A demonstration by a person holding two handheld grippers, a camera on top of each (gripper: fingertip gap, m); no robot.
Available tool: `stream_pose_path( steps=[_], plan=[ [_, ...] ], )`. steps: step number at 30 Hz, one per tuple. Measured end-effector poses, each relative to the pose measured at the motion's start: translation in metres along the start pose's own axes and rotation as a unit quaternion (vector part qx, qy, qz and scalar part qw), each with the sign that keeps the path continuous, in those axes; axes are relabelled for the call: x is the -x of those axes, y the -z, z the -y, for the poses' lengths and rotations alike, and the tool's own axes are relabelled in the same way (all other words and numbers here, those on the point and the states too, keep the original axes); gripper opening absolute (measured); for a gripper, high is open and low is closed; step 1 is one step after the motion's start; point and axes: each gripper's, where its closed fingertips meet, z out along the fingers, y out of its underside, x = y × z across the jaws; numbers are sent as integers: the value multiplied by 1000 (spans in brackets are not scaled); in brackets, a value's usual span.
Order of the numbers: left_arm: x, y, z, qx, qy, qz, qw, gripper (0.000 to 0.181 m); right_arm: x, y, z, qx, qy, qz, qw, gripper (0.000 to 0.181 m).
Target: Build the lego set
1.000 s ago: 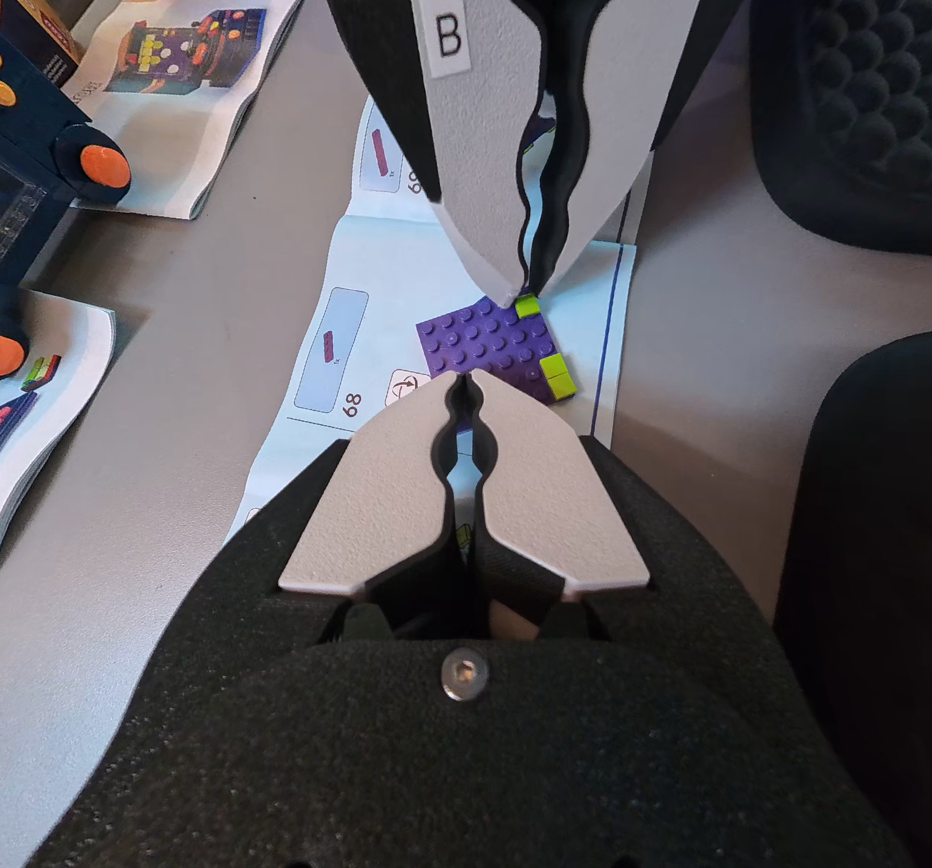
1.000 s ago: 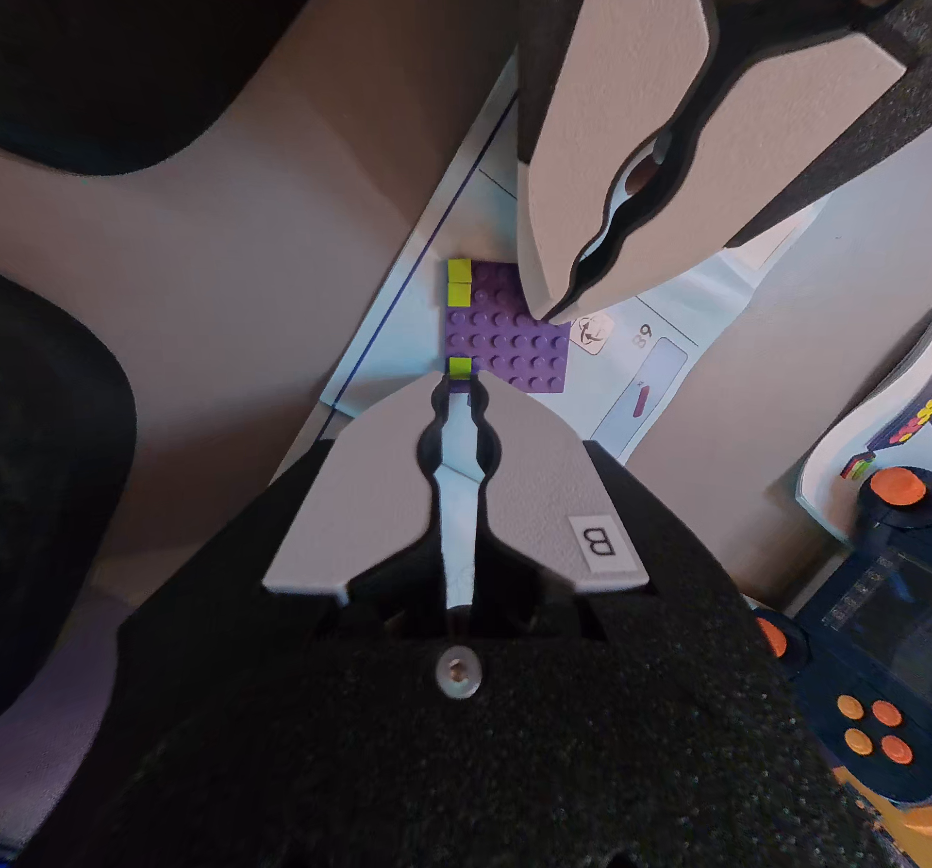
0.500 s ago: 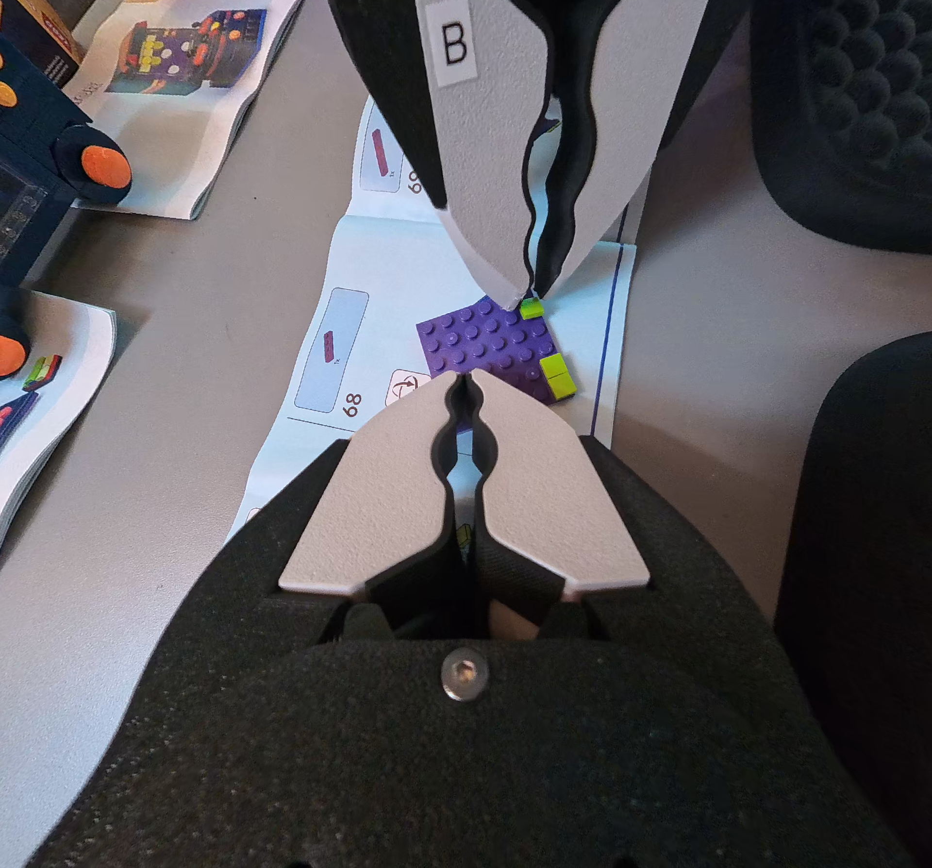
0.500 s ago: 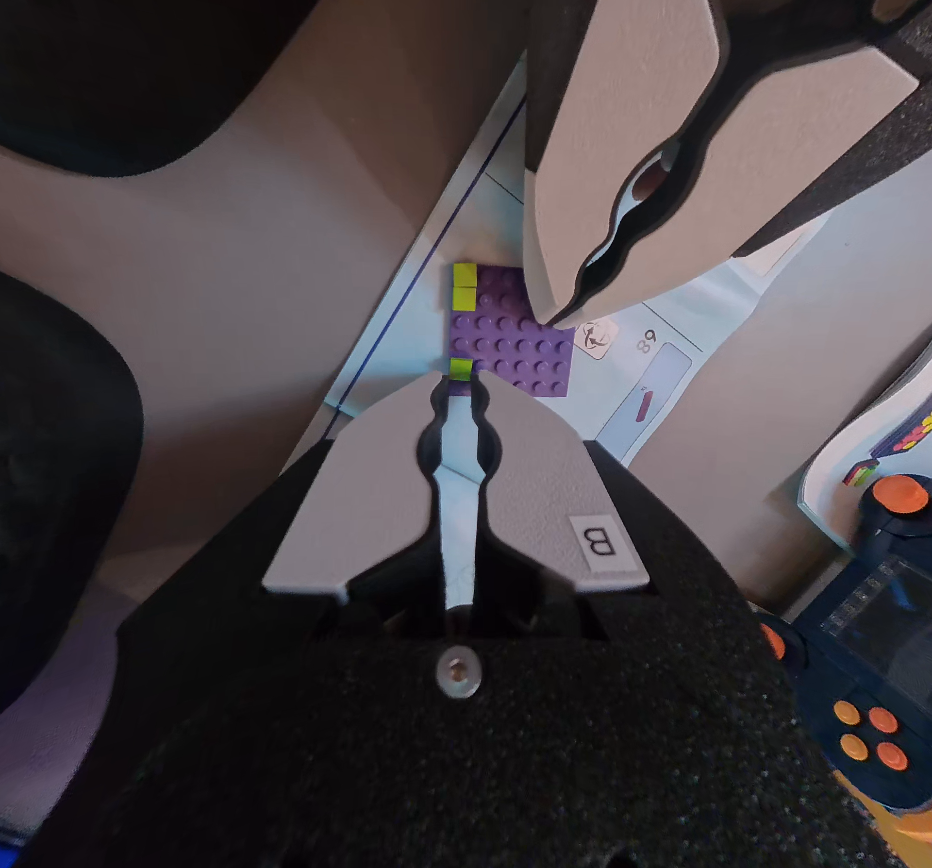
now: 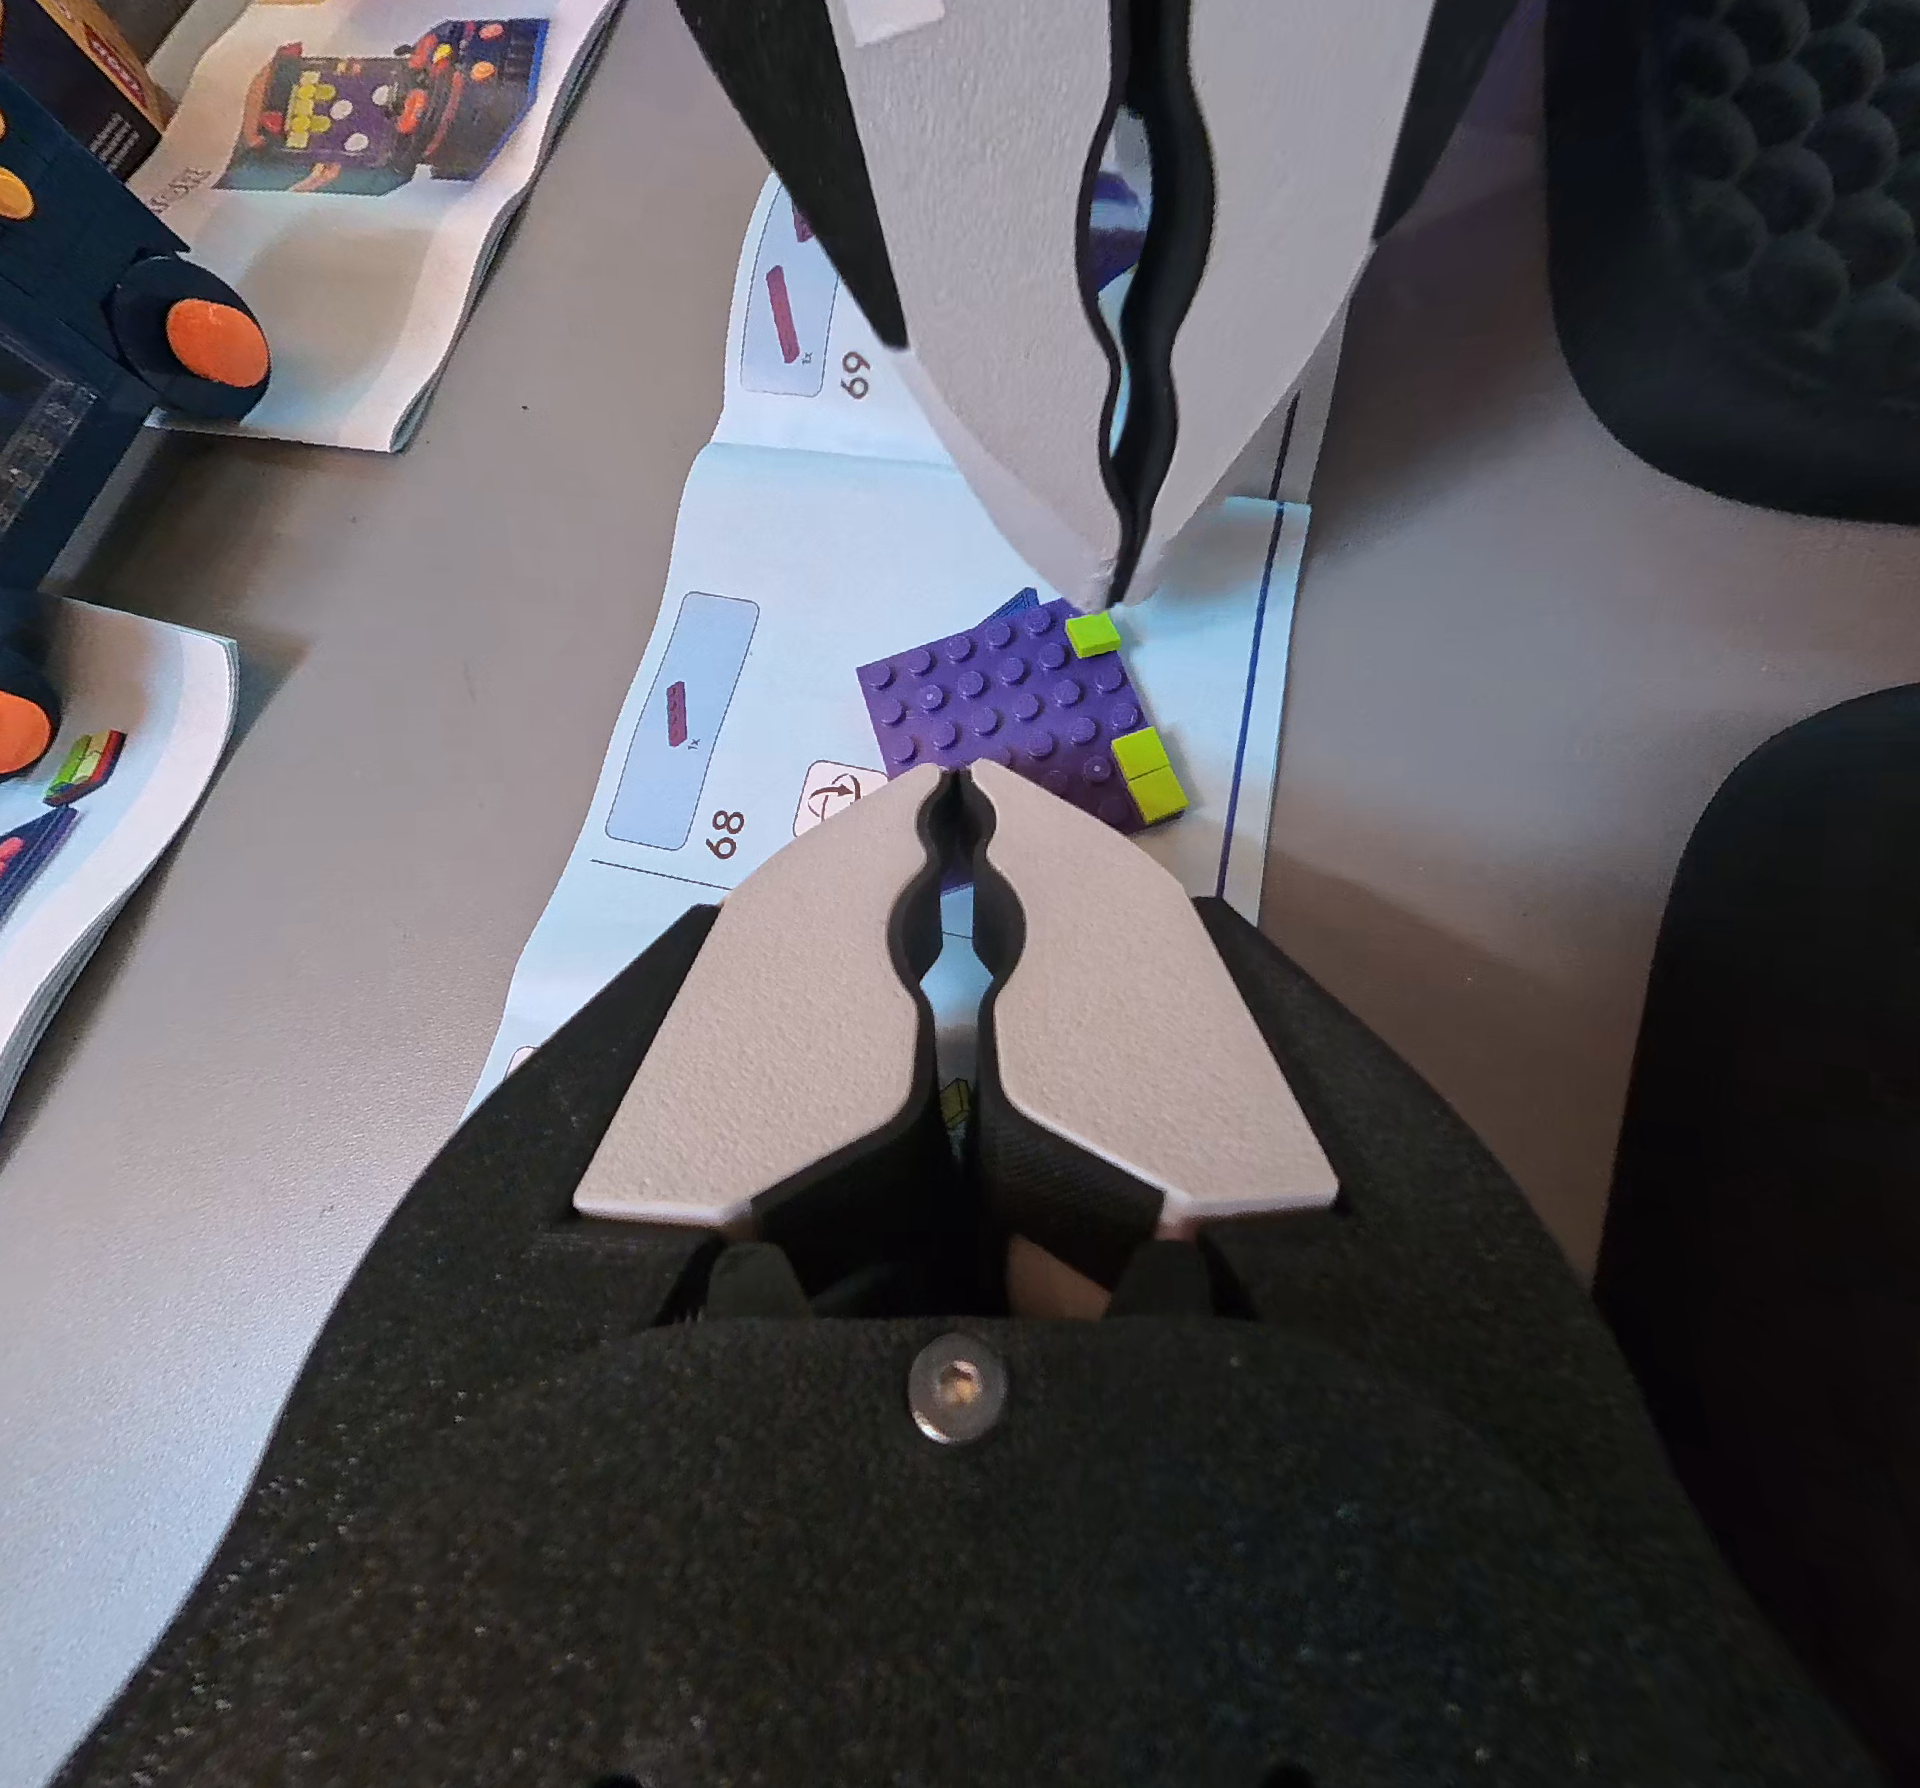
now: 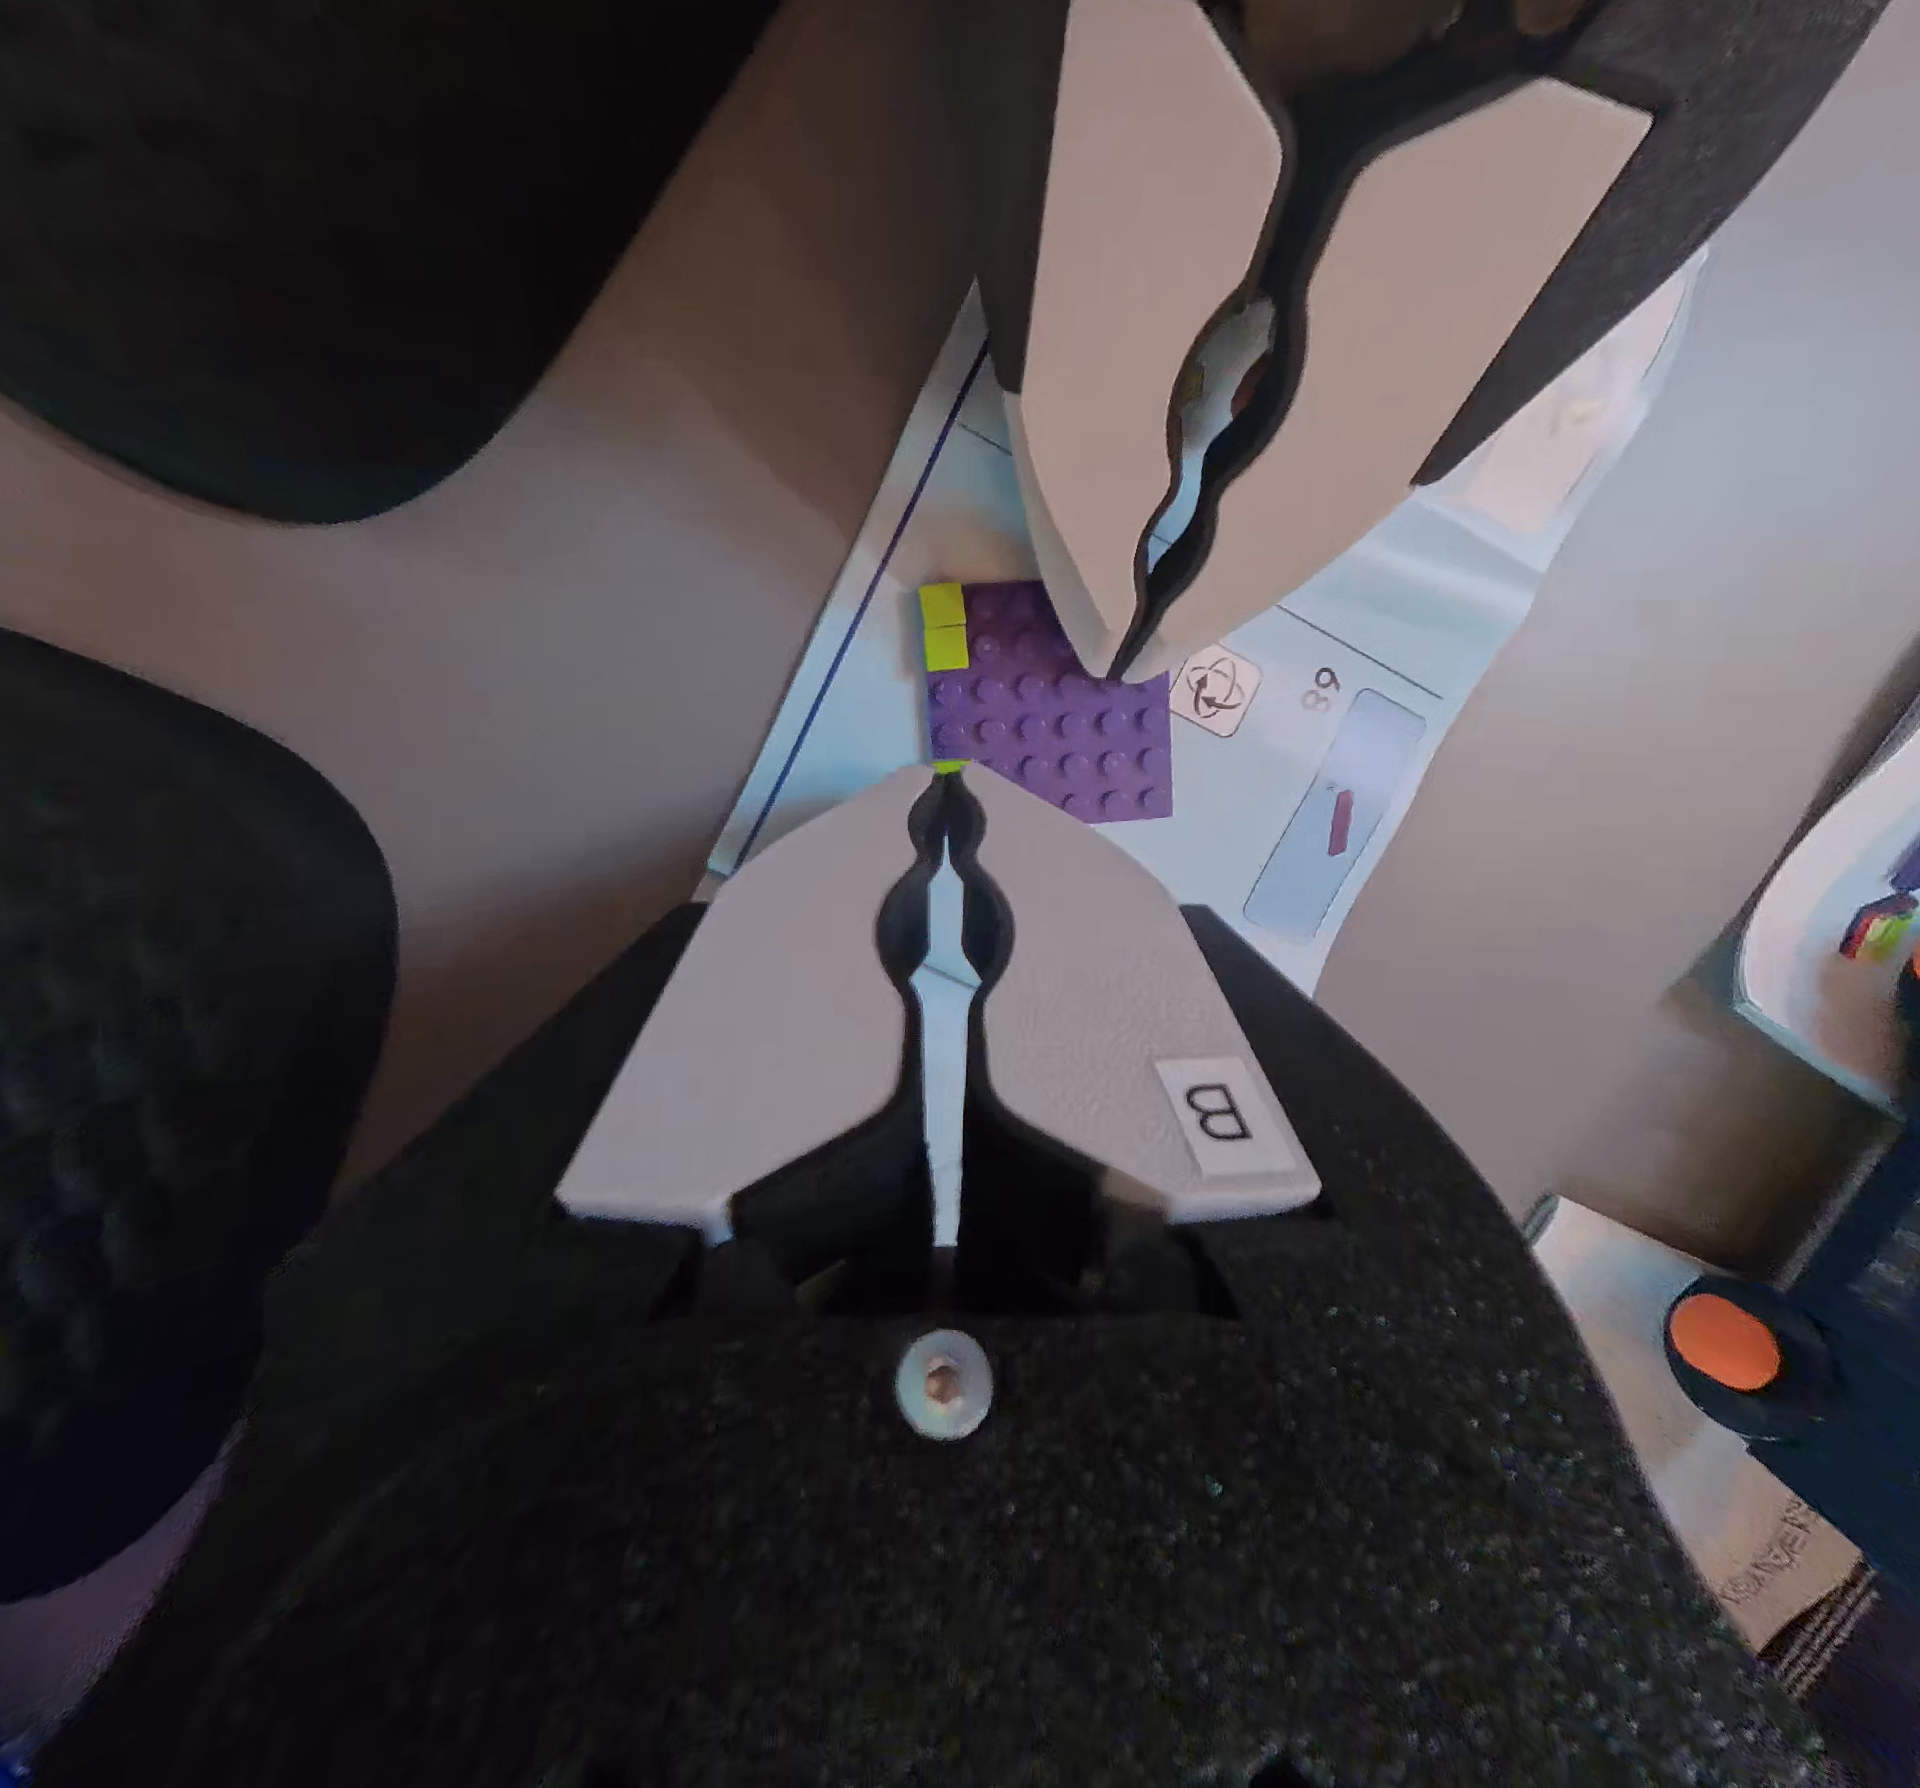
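A purple studded plate lies flat on an open instruction booklet. One lime tile sits on its far right corner and two lime tiles on its near right corner. My left gripper is shut, its tips resting on the plate's near edge. My right gripper comes in from the far side, shut, tips just behind the single lime tile. In the right wrist view my right gripper touches that tile. The left gripper presses on the plate beside the tile pair.
A dark blue build with orange round parts stands at the left beside a second booklet. Small coloured pieces lie on a third booklet at the left edge. Black cushioned chair parts crowd the right side of the grey table. My two grippers' fingertips are within a few centimetres of each other.
My right gripper has drawn slightly back and up from the single lime tile, which stays on the plate's corner. My left gripper and the plate have not moved.
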Motion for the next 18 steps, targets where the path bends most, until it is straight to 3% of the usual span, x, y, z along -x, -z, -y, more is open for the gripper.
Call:
stream_pose_path(
  steps=[18],
  plan=[
    [0, 0, 0, 0, 0, 0, 1000, 0, -1, -9, -5, 42, 31, -13, 999, 0]
  ],
)
